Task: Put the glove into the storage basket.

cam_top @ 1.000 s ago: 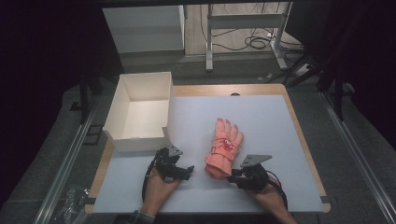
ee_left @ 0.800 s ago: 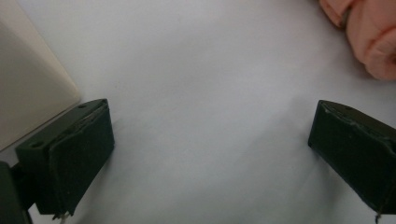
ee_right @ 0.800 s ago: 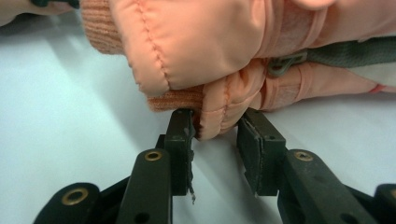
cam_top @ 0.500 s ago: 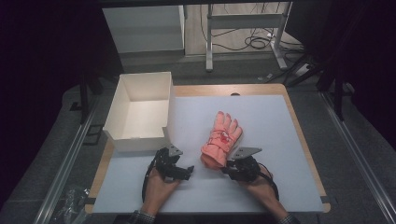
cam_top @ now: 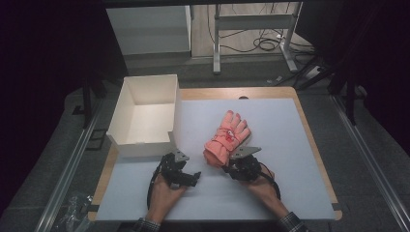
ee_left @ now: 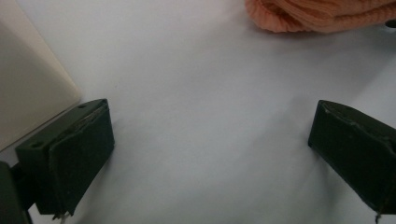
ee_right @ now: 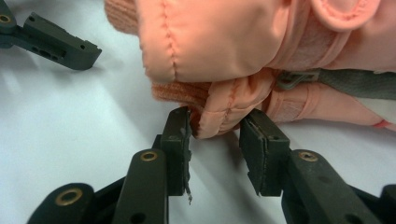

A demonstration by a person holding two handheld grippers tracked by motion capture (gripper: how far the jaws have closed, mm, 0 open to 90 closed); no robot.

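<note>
A salmon-pink winter glove [cam_top: 226,137] lies flat on the white table [cam_top: 290,145], a little right of the middle, with its fingers pointing away from the person and its knitted cuff toward the person. The right tool [cam_top: 231,164] sits at the cuff end of the glove, held by the right hand [cam_top: 258,186]. In the right gripper view [ee_right: 215,133] a fold of the cuff edge is between the two black jaws; the left jaw touches the fabric, while the other jaw stands just beside it with a small gap, so the tool is not clamped on the glove. Its jaws have just been opening a little, with the cuff between them. The left tool [cam_top: 191,178] rests low over the table, left of the glove and near the front corner of the white cardboard box [cam_top: 145,113], held by the left hand [cam_top: 164,193]. In the left gripper view its jaws stand wide apart with only bare table between them; the box wall [ee_left: 32,88] is at the left edge and the glove cuff [ee_left: 322,16] at the top right
</note>
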